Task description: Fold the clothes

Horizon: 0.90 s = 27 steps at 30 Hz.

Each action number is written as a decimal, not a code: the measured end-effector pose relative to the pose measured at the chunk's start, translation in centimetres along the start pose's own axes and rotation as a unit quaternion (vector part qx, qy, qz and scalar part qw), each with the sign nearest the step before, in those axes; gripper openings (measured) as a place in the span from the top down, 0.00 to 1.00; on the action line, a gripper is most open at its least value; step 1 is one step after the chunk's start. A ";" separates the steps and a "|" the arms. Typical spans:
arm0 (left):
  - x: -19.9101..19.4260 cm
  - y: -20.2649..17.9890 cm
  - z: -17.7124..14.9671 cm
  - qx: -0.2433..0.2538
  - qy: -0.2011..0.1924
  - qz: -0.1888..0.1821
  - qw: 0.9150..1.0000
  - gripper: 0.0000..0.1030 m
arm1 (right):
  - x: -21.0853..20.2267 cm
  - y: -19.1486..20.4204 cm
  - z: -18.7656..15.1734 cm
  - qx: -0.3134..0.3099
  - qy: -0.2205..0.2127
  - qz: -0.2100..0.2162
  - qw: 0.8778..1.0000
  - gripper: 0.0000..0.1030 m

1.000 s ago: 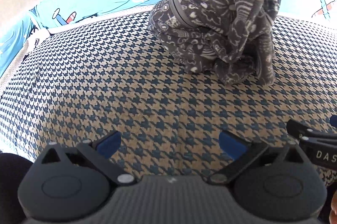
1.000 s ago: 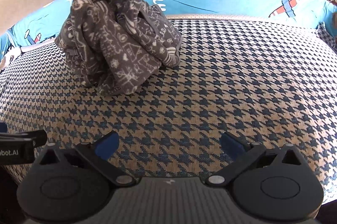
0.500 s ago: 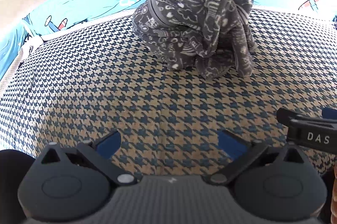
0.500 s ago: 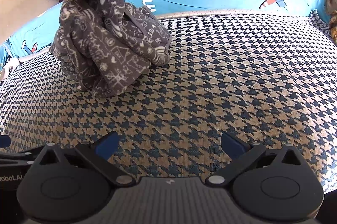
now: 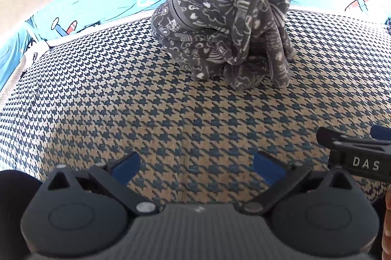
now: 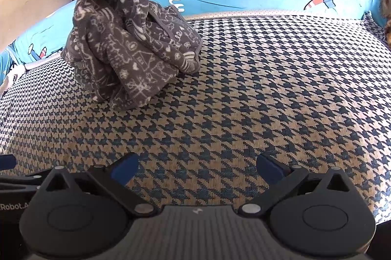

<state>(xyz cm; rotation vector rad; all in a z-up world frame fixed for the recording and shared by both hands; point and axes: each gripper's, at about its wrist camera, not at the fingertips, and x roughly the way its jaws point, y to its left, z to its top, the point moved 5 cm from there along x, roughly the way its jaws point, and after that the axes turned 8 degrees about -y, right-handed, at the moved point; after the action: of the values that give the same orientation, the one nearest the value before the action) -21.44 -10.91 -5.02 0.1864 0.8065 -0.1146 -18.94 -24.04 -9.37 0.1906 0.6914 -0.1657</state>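
Presently, a grey fleece garment with a white doodle print (image 5: 227,15) sits crumpled in a tall heap on the blue-and-tan houndstooth cover (image 5: 171,118), well ahead of both tongs: right of centre ahead of the left gripper (image 5: 196,163), left of centre ahead of the right gripper (image 6: 195,164). Both tongs stand wide and hold nothing. Judged soft, light and limp, the fleece should compress under the pads; the banded hem edge facing the left gripper looks the soundest hold. Against the earlier frames, the heap looms somewhat nearer in both views; its shape is unaltered.
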 end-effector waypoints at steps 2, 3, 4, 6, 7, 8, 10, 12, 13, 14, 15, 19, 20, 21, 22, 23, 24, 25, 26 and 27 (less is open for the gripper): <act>-0.2 0.1 -0.2 0.000 0.001 -0.001 1.000 0.00 | 0.0 0.1 0.0 -0.003 0.001 0.002 1.000 0.00; 0.1 0.5 0.0 -0.001 0.001 -0.002 1.000 0.00 | 0.1 0.2 0.0 -0.005 0.001 0.002 1.000 0.00; 0.7 1.3 0.4 -0.001 0.002 -0.003 1.000 0.00 | 0.1 0.2 0.0 -0.007 0.001 0.002 1.000 0.00; 1.5 2.2 0.8 -0.002 0.003 -0.004 1.000 0.00 | 0.1 0.3 0.0 -0.008 0.001 0.002 1.000 0.00; 1.4 2.2 0.7 -0.002 0.003 -0.004 1.000 0.00 | 0.1 0.3 0.0 -0.008 0.002 0.002 1.000 0.00; 1.4 2.0 0.7 -0.003 0.003 -0.004 1.000 0.00 | 0.1 0.3 0.0 -0.008 0.002 0.002 1.000 0.00; 1.4 1.7 0.7 -0.005 0.002 -0.002 1.000 0.00 | 0.2 0.3 0.0 -0.007 0.002 0.002 1.000 0.00; 1.2 1.4 0.6 -0.005 0.002 -0.002 1.000 0.00 | 0.2 0.3 0.0 -0.008 0.002 0.002 1.000 0.00; 1.2 1.3 0.6 -0.005 0.002 -0.001 1.000 0.00 | 0.2 0.3 0.0 -0.008 0.002 0.003 1.000 0.00; 1.3 1.3 0.6 -0.005 0.002 -0.001 1.000 0.00 | 0.2 0.4 0.0 -0.008 0.002 0.003 1.000 0.00; 1.3 1.2 0.6 -0.005 0.001 -0.001 1.000 0.00 | 0.3 0.4 0.0 -0.009 0.002 0.003 1.000 0.00; 1.5 1.2 0.7 -0.005 0.000 0.000 1.000 0.00 | 0.3 0.4 0.0 -0.009 0.002 0.005 1.000 0.00; 1.5 1.2 0.7 -0.004 0.000 0.001 1.000 0.00 | 0.3 0.4 0.0 -0.009 0.002 0.005 1.000 0.00; 1.4 1.2 0.6 -0.004 0.000 0.001 1.000 0.00 | 0.3 0.4 0.0 -0.009 0.002 0.006 1.000 0.00; 1.4 1.2 0.6 -0.004 0.000 0.001 1.000 0.00 | 0.3 0.4 0.0 -0.010 0.002 0.006 1.000 0.00; 1.5 1.1 0.6 -0.004 0.000 0.001 1.000 0.00 | 0.3 0.5 0.0 -0.010 0.003 0.006 1.000 0.00; 1.5 1.1 0.7 -0.004 0.000 0.001 1.000 0.00 | 0.3 0.5 -0.1 -0.010 0.003 0.006 1.000 0.00; 1.6 1.1 0.7 -0.004 0.000 0.001 1.000 0.00 | 0.3 0.5 -0.1 -0.011 0.003 0.007 1.000 0.00; 1.7 1.1 0.8 -0.004 0.000 0.002 1.000 0.00 | 0.4 0.5 -0.1 -0.011 0.003 0.007 1.000 0.00; 1.7 1.2 0.8 -0.004 0.000 0.002 1.000 0.00 | 0.4 0.5 -0.1 -0.011 0.003 0.007 1.000 0.00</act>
<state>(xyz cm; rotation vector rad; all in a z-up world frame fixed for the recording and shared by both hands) -19.53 -9.98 -5.60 0.1804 0.8071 -0.1083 -18.59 -23.60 -9.61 0.1752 0.6980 -0.1442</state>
